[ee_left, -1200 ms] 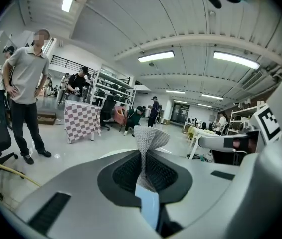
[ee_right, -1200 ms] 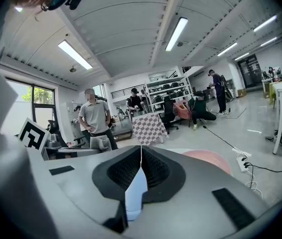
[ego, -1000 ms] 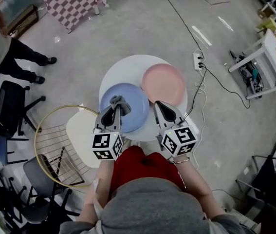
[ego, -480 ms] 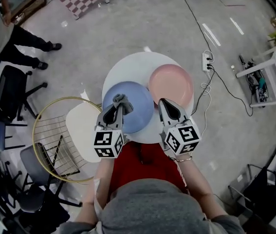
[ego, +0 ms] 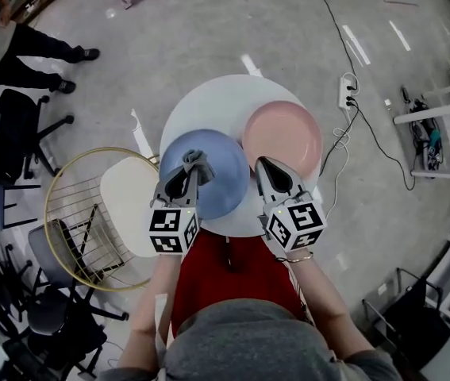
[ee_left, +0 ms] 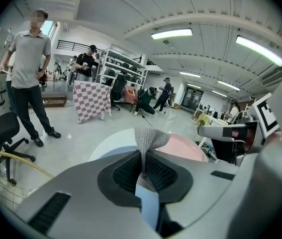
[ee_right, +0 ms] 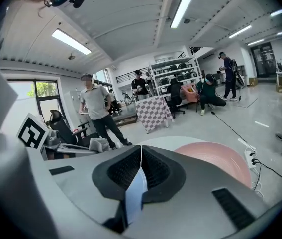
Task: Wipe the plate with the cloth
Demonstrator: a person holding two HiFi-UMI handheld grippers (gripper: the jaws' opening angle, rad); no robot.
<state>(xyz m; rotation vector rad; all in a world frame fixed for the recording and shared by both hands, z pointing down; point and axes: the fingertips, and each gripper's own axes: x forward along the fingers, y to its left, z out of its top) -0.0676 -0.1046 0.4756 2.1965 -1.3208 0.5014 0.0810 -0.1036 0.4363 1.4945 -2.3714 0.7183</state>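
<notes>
Now the left gripper (ego: 186, 175) pinches the cloth (ego: 197, 163) over the plate (ego: 223, 163), the right gripper (ego: 263, 166) seemingly closed on nothing; next, lower and rub.

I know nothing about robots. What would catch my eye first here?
Two plates sit side by side on a round white table: a blue plate nearer the person, a pink plate to its right. The left gripper pinches a grey cloth over the blue plate; the right gripper hovers beside it, jaws together and empty.
</notes>
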